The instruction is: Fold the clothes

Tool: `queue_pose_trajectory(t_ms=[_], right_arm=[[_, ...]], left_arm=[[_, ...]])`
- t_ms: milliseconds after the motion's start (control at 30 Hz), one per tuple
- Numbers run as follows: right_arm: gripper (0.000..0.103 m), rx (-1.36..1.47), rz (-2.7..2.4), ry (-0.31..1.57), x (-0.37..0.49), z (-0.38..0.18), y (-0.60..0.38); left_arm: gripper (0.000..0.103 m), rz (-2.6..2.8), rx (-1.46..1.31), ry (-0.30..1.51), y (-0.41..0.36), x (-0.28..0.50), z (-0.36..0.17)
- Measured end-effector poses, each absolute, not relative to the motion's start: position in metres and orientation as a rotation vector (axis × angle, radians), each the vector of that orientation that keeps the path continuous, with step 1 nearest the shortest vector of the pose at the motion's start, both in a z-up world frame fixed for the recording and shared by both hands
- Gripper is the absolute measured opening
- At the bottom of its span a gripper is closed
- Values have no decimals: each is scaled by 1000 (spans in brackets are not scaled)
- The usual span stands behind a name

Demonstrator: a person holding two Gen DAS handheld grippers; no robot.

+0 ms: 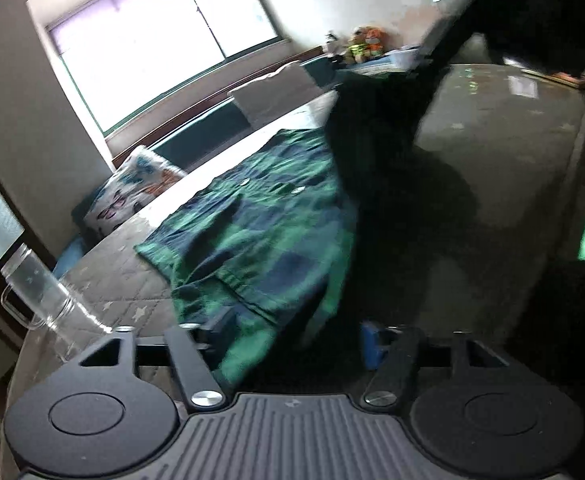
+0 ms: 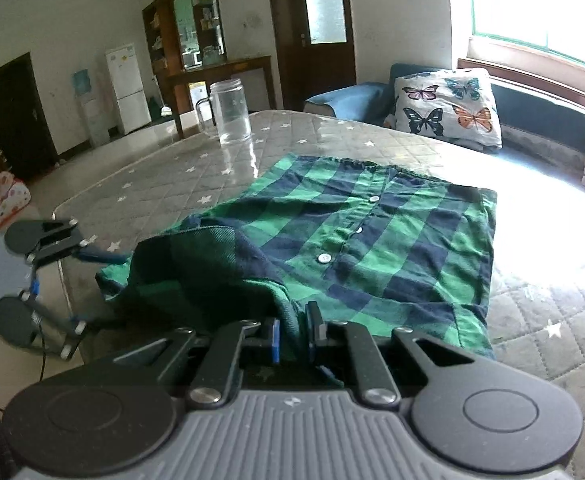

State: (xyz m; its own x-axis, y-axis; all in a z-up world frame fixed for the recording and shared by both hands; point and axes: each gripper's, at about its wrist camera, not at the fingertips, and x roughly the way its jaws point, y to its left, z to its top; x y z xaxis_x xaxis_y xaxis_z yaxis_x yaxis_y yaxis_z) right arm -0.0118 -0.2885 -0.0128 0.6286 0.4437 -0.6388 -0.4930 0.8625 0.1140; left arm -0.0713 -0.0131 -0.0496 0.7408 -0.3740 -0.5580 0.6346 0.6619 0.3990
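Right claw (image 2: pixel 293 330) clenched on a raised fold of the green-and-navy plaid shirt (image 2: pixel 376 236). Left claw (image 1: pixel 292 340) parted around the shirt's near edge, not pressing. Shirt flat on quilted table (image 2: pixel 164 176), button placket running lengthwise away toward the butterfly pillow (image 2: pixel 446 106); glass mug (image 2: pixel 230 112) beyond.

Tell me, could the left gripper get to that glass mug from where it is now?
Probably yes. The left gripper sits at the table's near edge, and only bare quilted tabletop lies between it and the glass mug; the plaid shirt lies off to the side.
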Motion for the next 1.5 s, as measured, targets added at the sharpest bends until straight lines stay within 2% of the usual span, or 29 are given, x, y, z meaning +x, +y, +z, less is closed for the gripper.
queue_pose_trajectory(t_ms=[33, 67, 133, 367, 467, 533, 600, 700, 967, 1100, 1333, 1500], right_arm=[[11, -79, 541, 716, -13, -15, -288], [11, -88, 543, 719, -14, -17, -287], [13, -116, 543, 724, -18, -23, -286], [31, -297, 544, 724, -35, -55, -274], [31, -352, 530, 703, -41, -65, -273], [27, -333, 517, 706, -43, -63, -276], [14, -319, 504, 702, -45, -58, -279], [7, -285, 503, 684, -51, -46, -284], [6, -275, 542, 566, -103, 19, -283], [5, -286, 541, 533, -105, 45, -280], [5, -302, 523, 523, -45, 70, -278], [5, -308, 521, 576, 34, 68, -276]], left_arm=[[25, -596, 596, 471, -13, -67, -49], [20, -601, 574, 485, -12, -63, -49], [17, -597, 548, 485, -11, -61, -47], [16, -579, 452, 514, -3, -58, -37], [15, -579, 429, 510, -2, -59, -31], [15, -581, 425, 497, -2, -63, -26], [15, -583, 420, 482, 0, -67, -21], [14, -579, 415, 449, 2, -78, -9], [14, -551, 331, 348, 24, -130, 42], [14, -531, 301, 302, 27, -131, 62], [14, -487, 264, 291, 23, -64, 76], [14, -450, 252, 397, 13, 21, 69]])
